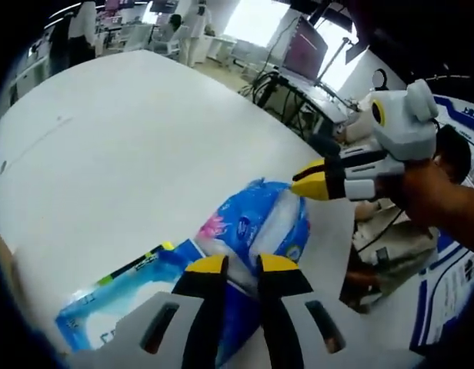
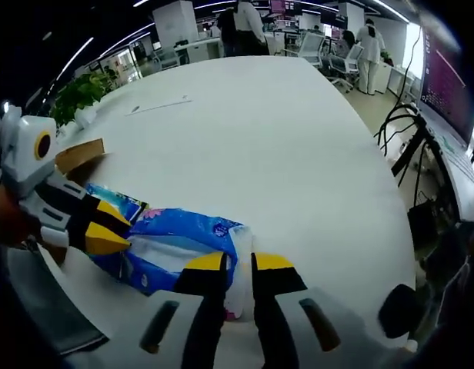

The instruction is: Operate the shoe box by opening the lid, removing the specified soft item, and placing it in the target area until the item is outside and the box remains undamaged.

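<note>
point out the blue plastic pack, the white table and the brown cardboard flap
blue plastic soft pack (image 2: 171, 231): right gripper view, its crinkled top
white round table (image 2: 260, 131): right gripper view, bare surface
brown cardboard flap (image 2: 79, 154): right gripper view, its face

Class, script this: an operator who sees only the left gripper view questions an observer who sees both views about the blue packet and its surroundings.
Operator: Is the right tool actually gripping the blue packet?
Observer: Yes, its jaws pinch the packet's white end seam.
Operator: What lies behind my left tool?
Observer: A brown cardboard flap sits on the table just beyond it.
</note>
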A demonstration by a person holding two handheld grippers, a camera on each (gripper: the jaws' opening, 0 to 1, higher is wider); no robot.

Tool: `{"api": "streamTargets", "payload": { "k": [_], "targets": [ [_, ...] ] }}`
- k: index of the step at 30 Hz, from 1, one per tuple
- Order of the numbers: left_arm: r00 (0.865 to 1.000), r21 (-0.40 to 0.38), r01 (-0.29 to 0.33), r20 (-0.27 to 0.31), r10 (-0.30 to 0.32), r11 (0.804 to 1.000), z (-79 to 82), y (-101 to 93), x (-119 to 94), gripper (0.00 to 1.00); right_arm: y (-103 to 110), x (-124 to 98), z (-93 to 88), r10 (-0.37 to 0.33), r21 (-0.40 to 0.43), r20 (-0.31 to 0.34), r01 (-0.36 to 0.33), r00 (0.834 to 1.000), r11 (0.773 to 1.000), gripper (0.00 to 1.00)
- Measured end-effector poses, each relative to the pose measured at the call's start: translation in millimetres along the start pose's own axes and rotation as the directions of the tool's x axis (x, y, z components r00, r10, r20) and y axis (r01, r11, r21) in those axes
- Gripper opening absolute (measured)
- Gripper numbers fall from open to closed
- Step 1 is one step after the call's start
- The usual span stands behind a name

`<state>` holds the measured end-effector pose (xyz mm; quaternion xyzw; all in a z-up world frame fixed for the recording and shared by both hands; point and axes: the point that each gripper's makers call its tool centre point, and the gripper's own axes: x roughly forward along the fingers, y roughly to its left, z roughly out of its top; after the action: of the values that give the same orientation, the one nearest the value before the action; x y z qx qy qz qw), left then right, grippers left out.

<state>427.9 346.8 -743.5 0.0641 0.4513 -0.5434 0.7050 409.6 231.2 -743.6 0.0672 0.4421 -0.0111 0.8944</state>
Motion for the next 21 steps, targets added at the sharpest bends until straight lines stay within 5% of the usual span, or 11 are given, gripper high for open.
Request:
{"api": "streamTargets", "payload": {
  "k": [7,21],
  "targets": [
    [1.000,0.003,-0.003,0.003,0.003,1.000,0.7,1.9,-5,0.25,5,-5,-0.1,-0.002,0.001,0.007,0.002,1.000,1.000,0.12],
    [0.998,-0.013,0.013,0.065,-0.013,1.000,11.0,-1.8,-16,0.32,12,-11,-1.3,-0.004,-0.010,0.014,0.004,1.000,1.000,0.11]
  ]
}}
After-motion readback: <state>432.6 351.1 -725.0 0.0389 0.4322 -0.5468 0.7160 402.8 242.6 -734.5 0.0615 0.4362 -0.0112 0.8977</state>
